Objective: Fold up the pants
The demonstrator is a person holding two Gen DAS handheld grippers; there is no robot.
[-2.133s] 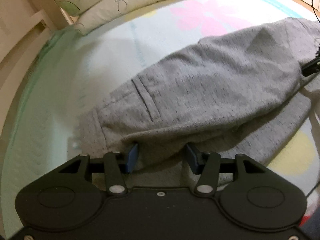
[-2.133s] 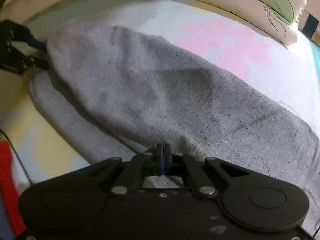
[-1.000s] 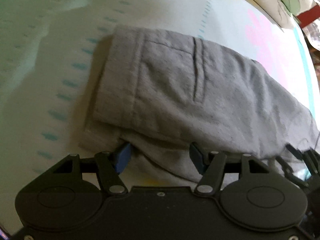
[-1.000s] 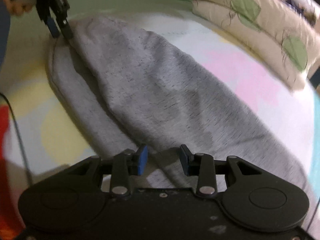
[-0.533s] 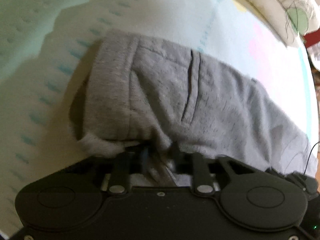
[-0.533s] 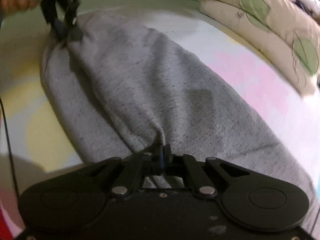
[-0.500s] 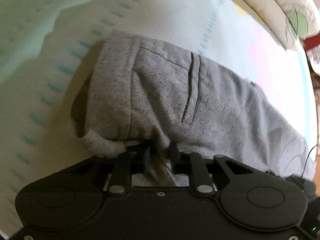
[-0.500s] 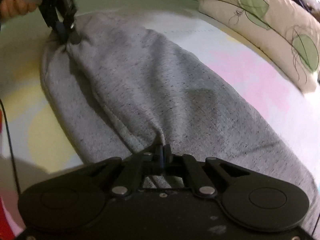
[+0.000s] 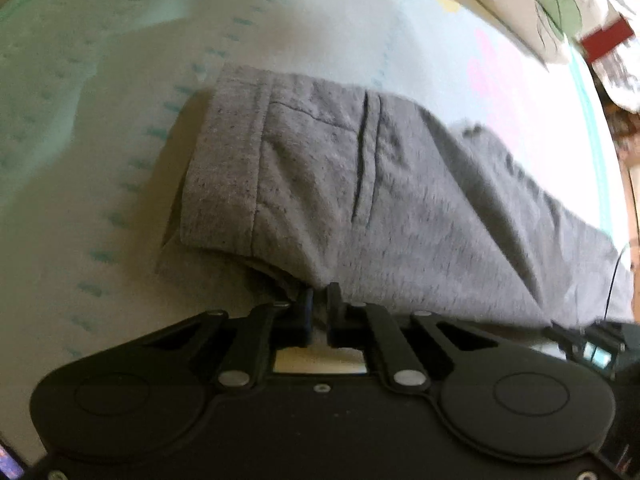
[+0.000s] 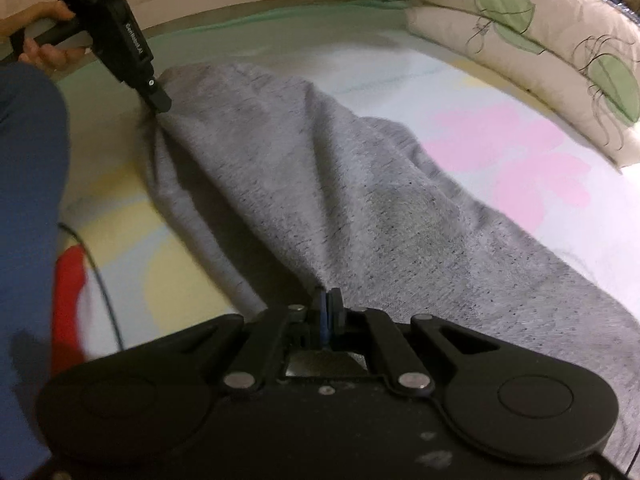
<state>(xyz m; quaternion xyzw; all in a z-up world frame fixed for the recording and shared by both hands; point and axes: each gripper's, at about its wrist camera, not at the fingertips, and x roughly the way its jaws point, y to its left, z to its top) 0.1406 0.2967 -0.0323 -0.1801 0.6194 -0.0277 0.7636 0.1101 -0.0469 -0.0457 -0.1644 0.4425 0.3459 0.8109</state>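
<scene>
Left wrist view: left gripper (image 9: 318, 300), jaws just drawn in narrow, pinching a bunch of the near edge of the pants (image 9: 360, 184) close to the waistband (image 9: 224, 168). Pants: grey knit, doubled lengthwise, lying across the bed (image 9: 100, 80). Pocket slit (image 9: 362, 160) faces up.

Right wrist view: hand (image 10: 44, 46) at far left with the left gripper; right gripper (image 10: 328, 312) at centre, jaws fully together on the near edge further down the leg. Handling, judged: soft, light, limp; sags between grips, not fragile; best taken at edges and waistband.

Surface: pale sheet (image 10: 500, 152), pink flower print, yielding. Pillow (image 10: 540, 36) at far right. Cable (image 10: 100, 276) and red patch at near left.
</scene>
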